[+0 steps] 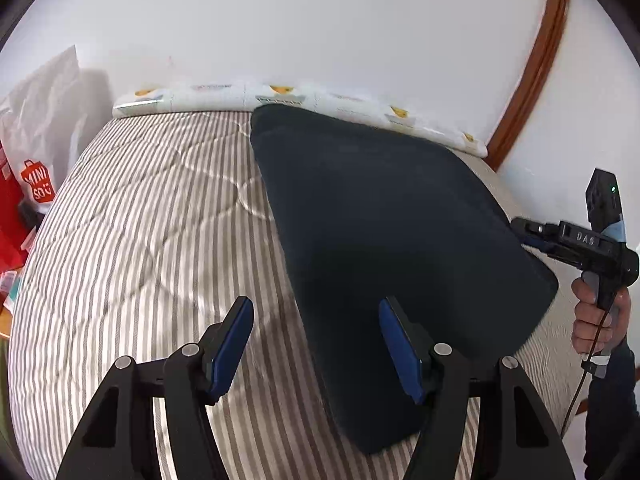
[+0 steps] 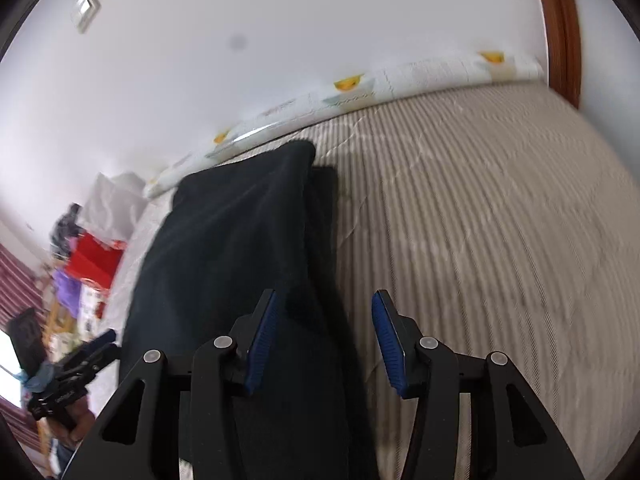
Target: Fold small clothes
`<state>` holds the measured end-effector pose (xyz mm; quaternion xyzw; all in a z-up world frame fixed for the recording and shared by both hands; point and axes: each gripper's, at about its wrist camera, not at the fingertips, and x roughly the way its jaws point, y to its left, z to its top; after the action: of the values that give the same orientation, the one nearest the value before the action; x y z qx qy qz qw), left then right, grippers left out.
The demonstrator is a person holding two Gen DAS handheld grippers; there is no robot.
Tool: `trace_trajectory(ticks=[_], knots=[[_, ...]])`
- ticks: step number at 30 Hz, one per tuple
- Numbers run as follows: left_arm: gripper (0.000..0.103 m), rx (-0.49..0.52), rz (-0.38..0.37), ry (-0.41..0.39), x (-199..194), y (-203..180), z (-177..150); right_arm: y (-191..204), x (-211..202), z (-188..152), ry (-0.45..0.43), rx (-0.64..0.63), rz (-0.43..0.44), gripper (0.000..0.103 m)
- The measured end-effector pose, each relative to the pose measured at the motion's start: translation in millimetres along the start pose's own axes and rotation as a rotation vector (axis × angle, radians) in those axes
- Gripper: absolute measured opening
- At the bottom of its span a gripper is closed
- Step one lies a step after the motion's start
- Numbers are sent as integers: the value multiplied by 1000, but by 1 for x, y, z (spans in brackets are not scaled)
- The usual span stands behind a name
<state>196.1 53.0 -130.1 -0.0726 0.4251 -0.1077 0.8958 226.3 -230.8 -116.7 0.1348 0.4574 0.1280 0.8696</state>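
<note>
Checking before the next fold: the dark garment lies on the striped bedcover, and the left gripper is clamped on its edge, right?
Not quite. The dark garment lies on the striped bedcover, but the left gripper is open, its jaws apart with nothing pinched between them, as the left wrist view shows.

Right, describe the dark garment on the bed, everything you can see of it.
The dark garment is navy to black, soft and matte like fleece or jersey. It lies flat on the striped quilt, folded into a long slab with rounded corners, its far end by the patterned pillow. In the right wrist view a lower layer shows along one edge. Neither open gripper grips it.
</note>
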Motion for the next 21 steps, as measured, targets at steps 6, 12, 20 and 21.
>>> trace_trajectory(ticks=[6, 12, 20, 21], knots=[[64, 6, 41, -6, -1, -8, -12, 11, -6, -11, -99, -19, 73, 3], [64, -3, 63, -10, -6, -11, -16, -2, -9, -13, -104, 21, 38, 3], [65, -3, 95, -6, -12, -16, -25, 34, -35, -26, -176, -98, -123, 8], [65, -2, 101, -5, -12, -17, -26, 44, -36, -31, -188, -138, -129, 11]])
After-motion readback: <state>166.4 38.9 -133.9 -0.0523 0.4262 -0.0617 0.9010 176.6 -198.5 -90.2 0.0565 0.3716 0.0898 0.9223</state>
